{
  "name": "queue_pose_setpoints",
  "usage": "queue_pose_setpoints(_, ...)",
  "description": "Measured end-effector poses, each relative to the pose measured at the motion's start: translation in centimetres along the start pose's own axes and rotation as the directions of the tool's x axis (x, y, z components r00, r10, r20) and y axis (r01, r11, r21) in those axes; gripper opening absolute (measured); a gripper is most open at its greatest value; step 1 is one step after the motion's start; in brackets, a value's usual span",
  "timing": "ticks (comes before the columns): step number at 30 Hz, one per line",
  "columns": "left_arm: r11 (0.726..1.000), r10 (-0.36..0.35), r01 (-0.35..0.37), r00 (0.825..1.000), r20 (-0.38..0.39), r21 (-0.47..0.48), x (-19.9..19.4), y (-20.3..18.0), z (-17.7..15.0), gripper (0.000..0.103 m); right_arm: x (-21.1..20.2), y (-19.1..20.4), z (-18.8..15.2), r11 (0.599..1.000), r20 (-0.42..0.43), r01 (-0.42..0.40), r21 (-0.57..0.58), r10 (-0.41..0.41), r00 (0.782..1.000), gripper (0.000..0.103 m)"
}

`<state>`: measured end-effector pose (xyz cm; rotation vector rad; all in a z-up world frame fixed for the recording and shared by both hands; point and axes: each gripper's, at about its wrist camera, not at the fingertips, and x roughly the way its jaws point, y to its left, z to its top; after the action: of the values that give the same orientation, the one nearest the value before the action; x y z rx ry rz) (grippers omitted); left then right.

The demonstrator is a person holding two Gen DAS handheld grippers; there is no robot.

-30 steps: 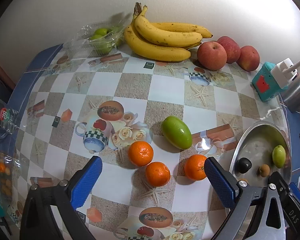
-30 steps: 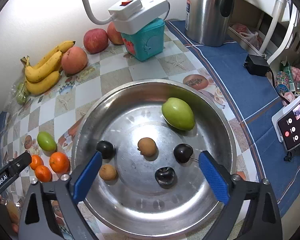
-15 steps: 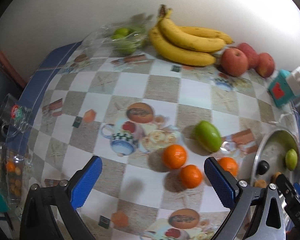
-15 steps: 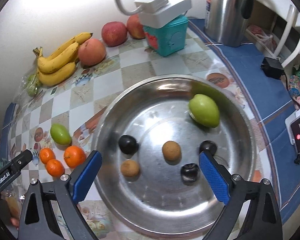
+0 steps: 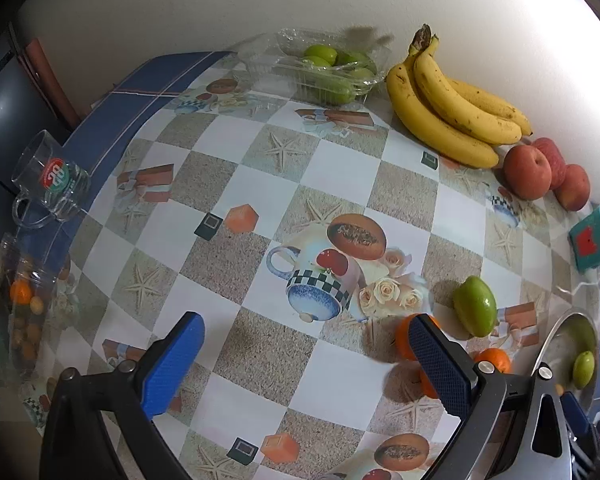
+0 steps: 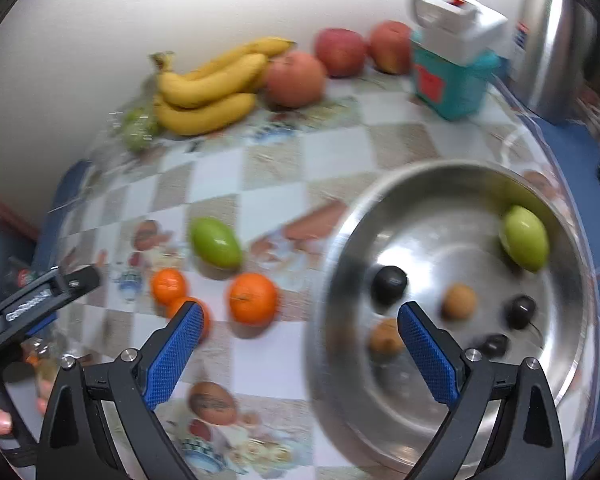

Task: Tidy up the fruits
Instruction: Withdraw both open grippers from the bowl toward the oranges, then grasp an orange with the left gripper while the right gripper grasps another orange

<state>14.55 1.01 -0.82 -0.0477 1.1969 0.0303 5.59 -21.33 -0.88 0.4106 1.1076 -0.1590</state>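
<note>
Between picks: both grippers, left gripper [image 5: 304, 360] & right gripper [image 6: 298, 346], hovering w/ jaws wide open, empty. Tangerines [image 6: 253, 299] lying at 9 o'clock of steel bowl [image 6: 380, 420]; probably needing R closing on nearest tangerine next.

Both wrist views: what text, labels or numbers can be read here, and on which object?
"28", probably: red and green round logo on the clear glass mug.
White lettering on the left gripper, black-armed with blue pads: too blurred to read.
Label on the steel kettle: too blurred.
Red patch on the teal box: no legible text.
</note>
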Motion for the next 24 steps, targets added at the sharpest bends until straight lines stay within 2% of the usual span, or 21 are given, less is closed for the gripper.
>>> queue_pose_setpoints(2,1.0,-0.006,0.006,1.0,-0.002,0.005,0.1,-0.1,0.1,0.103,0.0,0.7,0.1,0.999,0.01,-0.033,-0.019,0.033,0.999,0.098)
queue_pose_setpoints(10,0.999,-0.033,0.033,0.999,-0.021,0.024,0.7,-0.8,0.1,0.103,0.6,2.6,0.2,0.995,0.017,-0.023,-0.096,0.025,1.0,0.098)
queue_pose_setpoints(14,0.997,-0.074,0.074,0.997,-0.035,0.0,1.2,-0.9,0.1,0.103,0.8,3.4,0.2,0.99,0.038,-0.022,-0.14,0.027,0.999,0.098)
queue_pose_setpoints(17,0.997,-0.072,0.072,0.997,-0.029,0.015,1.5,-1.3,0.1,0.101,1.2,3.6,0.1,0.987,0.036,-0.012,-0.161,0.018,0.999,0.097)
queue_pose_setpoints(19,0.994,-0.104,0.105,0.994,-0.034,0.02,1.8,-1.6,0.1,0.099,1.4,3.7,0.1,0.986,0.039,-0.006,-0.168,0.013,0.999,0.093)
queue_pose_setpoints(20,0.991,-0.131,0.131,0.991,-0.04,0.016,1.9,-1.8,0.1,0.097,1.4,3.7,0.1,0.986,0.042,-0.006,-0.169,0.013,0.999,0.086)
queue_pose_setpoints(24,0.981,-0.189,0.19,0.981,-0.048,0.034,2.1,-2.8,0.0,0.091,1.8,3.7,0.1,0.986,0.039,-0.006,-0.169,0.013,0.999,0.079)
